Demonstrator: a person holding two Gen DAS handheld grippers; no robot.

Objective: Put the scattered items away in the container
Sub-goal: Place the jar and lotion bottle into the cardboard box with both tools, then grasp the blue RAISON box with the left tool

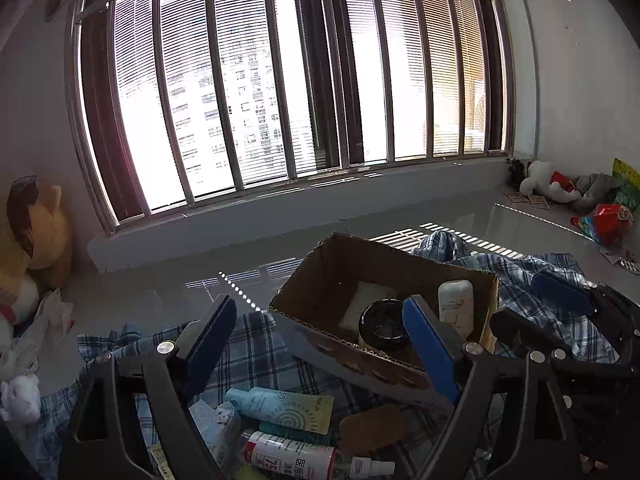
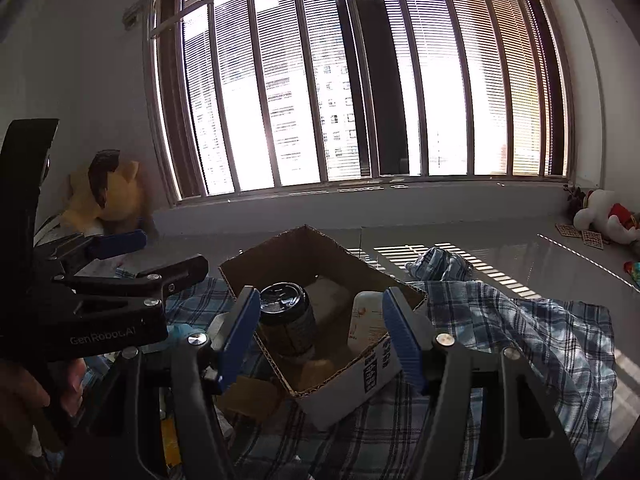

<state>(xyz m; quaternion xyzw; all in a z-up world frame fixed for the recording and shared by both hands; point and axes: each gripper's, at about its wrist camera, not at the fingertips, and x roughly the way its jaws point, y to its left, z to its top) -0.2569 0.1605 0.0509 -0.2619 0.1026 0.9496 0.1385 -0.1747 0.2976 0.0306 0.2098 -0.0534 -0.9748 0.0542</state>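
An open cardboard box (image 1: 320,276) (image 2: 280,256) stands on a blue plaid cloth (image 1: 260,352). Inside it are a dark lidded jar (image 1: 380,326) (image 2: 286,312), a white bottle (image 1: 456,306) (image 2: 366,320) and a pale flat pad (image 1: 368,300). My left gripper (image 1: 320,344) is open and empty in front of the box's near left corner. Below it on the cloth lie a teal tube (image 1: 280,404), a brown pad (image 1: 372,428) and a red-and-white bottle (image 1: 292,456). My right gripper (image 2: 320,338) is open just above the box's near side, its pads touching nothing.
Plush toys sit at the left wall (image 1: 36,232) and in the far right corner (image 1: 544,184), near a red snack bag (image 1: 608,220). A barred window with a low sill (image 1: 280,208) runs behind the box. Crumpled white tissue (image 1: 48,320) lies at the left.
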